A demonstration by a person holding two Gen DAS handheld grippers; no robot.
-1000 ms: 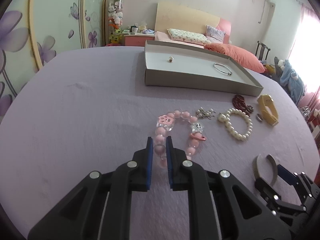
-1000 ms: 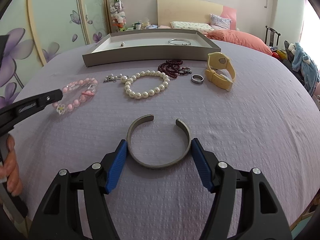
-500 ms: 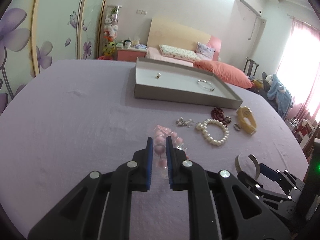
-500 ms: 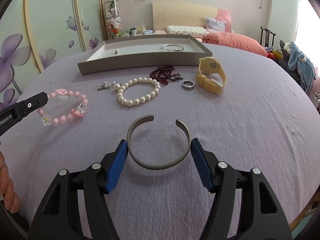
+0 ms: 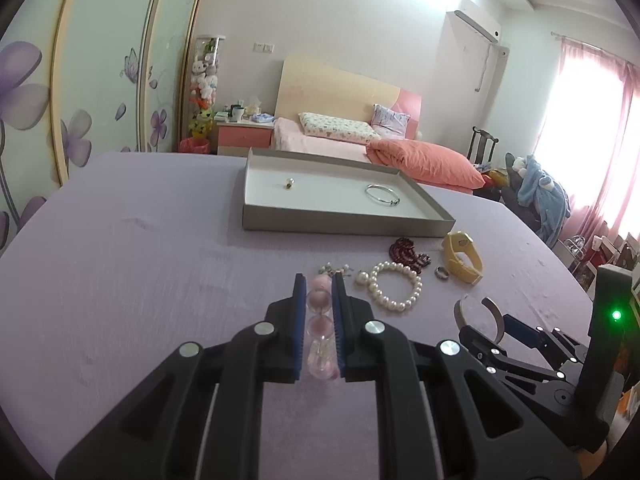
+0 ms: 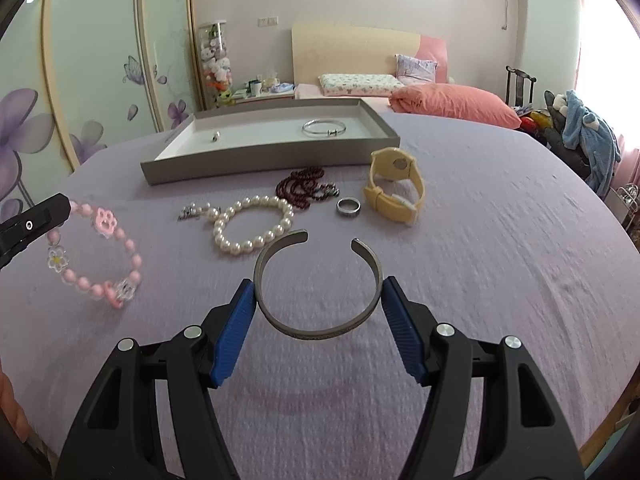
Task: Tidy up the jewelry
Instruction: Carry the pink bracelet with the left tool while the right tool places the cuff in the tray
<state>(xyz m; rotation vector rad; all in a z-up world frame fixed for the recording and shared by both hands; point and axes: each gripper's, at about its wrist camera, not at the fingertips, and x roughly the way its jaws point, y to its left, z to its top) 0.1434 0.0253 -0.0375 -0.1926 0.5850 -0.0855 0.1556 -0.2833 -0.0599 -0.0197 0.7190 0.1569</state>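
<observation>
My left gripper (image 5: 319,280) is shut on a pink bead bracelet (image 5: 319,322) and holds it in the air; in the right wrist view the bracelet (image 6: 96,256) hangs from the left fingertips (image 6: 48,210) above the purple cloth. My right gripper (image 6: 318,286) is shut on a grey metal cuff bangle (image 6: 316,312), held across its width, and shows in the left wrist view (image 5: 478,312). The grey tray (image 5: 344,226) stands at the far side and holds a silver bangle (image 5: 383,195) and a small charm (image 5: 289,183).
On the cloth lie a pearl bracelet (image 6: 252,226), a small silver clasp piece (image 6: 194,211), dark red beads (image 6: 304,186), a silver ring (image 6: 349,207) and a yellow watch (image 6: 394,184). A bed with an orange quilt (image 5: 424,160) lies beyond the table.
My left gripper has lifted the pink bead bracelet off the cloth and raised it. My right gripper has lifted the cuff bangle slightly and moved forward.
</observation>
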